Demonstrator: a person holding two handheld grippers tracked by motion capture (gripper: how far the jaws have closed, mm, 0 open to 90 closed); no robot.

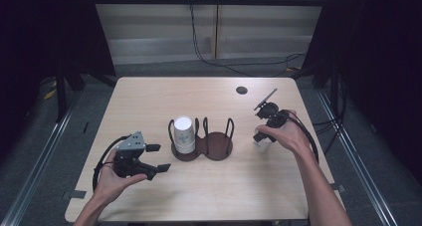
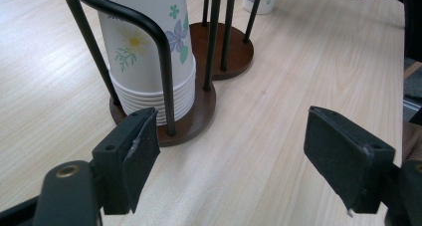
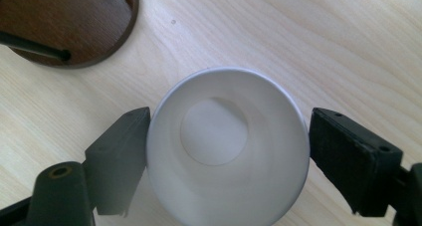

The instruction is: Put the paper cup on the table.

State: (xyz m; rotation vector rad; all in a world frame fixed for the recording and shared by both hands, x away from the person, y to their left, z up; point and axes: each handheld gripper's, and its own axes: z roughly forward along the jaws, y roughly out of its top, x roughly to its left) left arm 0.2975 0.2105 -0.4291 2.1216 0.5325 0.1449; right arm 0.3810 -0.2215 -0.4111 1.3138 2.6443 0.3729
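While the left gripper (image 1: 158,159) hovers wide-jawed and empty just left of the cup holder (image 1: 217,149), the right gripper (image 3: 226,151) straddles an upright paper cup (image 3: 226,146) standing right of that holder, jaws parted, one pad at its rim.

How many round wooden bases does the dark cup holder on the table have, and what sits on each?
2. The left base carries a stack of upside-down flowered white paper cups; the stack's exact count can't be told. The right base is bare between its black wire loops.
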